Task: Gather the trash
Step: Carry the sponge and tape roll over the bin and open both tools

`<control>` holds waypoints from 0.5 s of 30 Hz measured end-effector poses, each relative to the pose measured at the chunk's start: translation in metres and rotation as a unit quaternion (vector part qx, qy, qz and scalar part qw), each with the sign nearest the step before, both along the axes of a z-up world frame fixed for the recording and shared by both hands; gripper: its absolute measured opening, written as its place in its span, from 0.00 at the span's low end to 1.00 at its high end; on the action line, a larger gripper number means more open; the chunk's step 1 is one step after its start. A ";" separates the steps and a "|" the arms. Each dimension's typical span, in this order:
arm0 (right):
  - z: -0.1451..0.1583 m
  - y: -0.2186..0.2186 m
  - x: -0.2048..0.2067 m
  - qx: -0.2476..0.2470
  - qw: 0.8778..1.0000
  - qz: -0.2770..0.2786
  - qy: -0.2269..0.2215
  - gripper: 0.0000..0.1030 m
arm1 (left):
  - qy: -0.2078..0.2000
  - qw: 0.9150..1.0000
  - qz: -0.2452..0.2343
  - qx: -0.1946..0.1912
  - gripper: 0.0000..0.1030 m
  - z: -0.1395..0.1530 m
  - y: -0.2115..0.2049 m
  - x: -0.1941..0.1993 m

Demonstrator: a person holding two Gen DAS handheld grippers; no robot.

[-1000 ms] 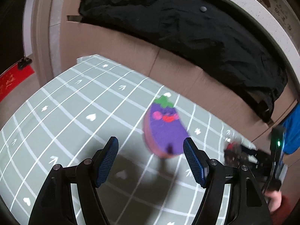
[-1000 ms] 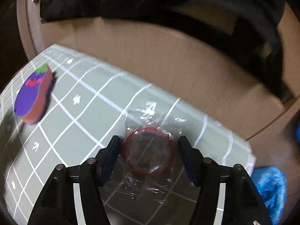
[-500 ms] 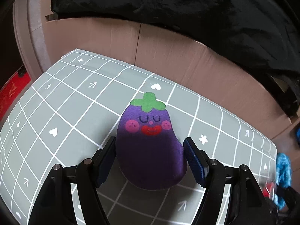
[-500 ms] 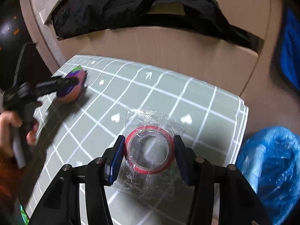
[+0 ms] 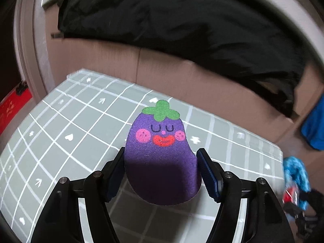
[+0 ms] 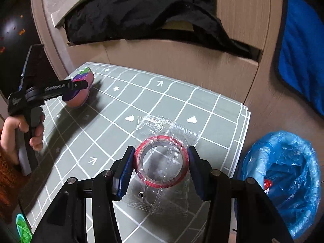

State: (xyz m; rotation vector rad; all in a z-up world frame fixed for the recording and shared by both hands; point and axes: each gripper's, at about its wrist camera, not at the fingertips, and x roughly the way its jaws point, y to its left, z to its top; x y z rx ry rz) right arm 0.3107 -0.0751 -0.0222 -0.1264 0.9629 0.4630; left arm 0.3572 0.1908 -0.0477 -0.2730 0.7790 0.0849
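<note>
Right hand-held gripper [image 6: 161,169] grips bagged tape roll [image 6: 161,162]; only its view shows the bin [image 6: 283,178]; left hand-held gripper [image 5: 161,174] closing around eggplant sponge [image 5: 160,151]

Matt felt sponge [image 5: 162,158]; glossy clear plastic wrapper [image 6: 162,162]; crinkly bin bag [image 6: 283,178]

1. Low table [image 6: 202,109], top w/ grey-green mat [image 5: 60,121], white grid, hearts & arrows.
2. Eggplant sponge [image 5: 160,151] at mat's far left; can't tell if touching.
3. Red tape roll in clear wrap [image 6: 162,162] over near right.
</note>
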 end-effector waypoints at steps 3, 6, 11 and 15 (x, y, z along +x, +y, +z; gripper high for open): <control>0.013 -0.002 -0.008 0.007 1.000 -0.001 -0.013 0.47 | -0.036 0.999 -0.020 0.014 0.66 0.026 -0.020 -0.033; 0.030 -0.005 -0.017 0.009 0.999 -0.004 -0.036 0.47 | -0.071 0.996 -0.039 0.026 0.66 0.053 -0.043 -0.064; 0.058 -0.017 -0.033 0.020 0.997 -0.014 -0.071 0.47 | -0.102 0.991 -0.084 0.032 0.66 0.079 -0.080 -0.092; 0.079 -0.038 -0.048 0.026 0.994 -0.033 -0.099 0.47 | -0.114 0.986 -0.114 0.034 0.66 0.089 -0.114 -0.104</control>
